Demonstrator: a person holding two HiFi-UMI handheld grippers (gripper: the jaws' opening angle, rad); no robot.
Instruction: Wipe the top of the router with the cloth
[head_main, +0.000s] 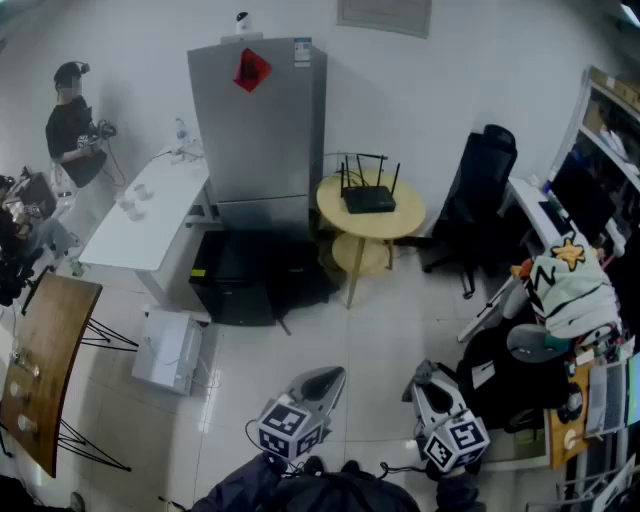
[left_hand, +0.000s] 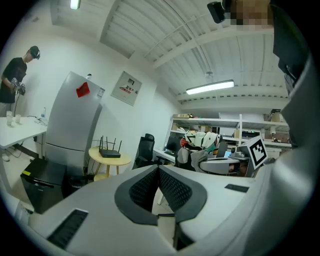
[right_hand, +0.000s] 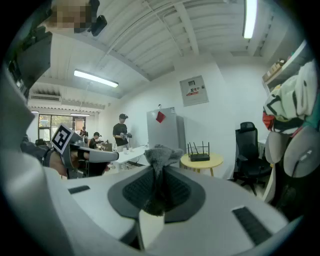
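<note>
1. Grey ribbed rubber lines the jaws of the left gripper (left_hand: 159, 172), which are closed on each other with nothing between them. It is carried low, well short of the round table (head_main: 405, 228).
2. A grey cloth (right_hand: 161, 156) is pinched in the right gripper (right_hand: 159, 182), with a tuft left standing past the jaw tips. It is likewise well apart from the round table.
3. The router (head_main: 368, 199), black with upright antennas (head_main: 350, 172), is set near the middle of the round table and has not yet been reached.
4. The approach is judged to be the step in hand. The round table should be walked up to and the cloth laid flat on the casing from the front, clear of the antennas at the rear. Light pressure is advised, since so slight a box is likely to be pushed along. It could be steadied with the free left gripper.
5. Far left of the round table, a person (head_main: 72, 125) is seen standing at a white table (head_main: 140, 225).
6. Just left of the round table a grey refrigerator (head_main: 255, 130) is placed, with a black cabinet (head_main: 230, 278) before it.
7. Right of the round table a black office chair (head_main: 482, 190) is found.
8. Pale glossy tiles are laid over the floor (head_main: 350, 340) in front of the round table.
</note>
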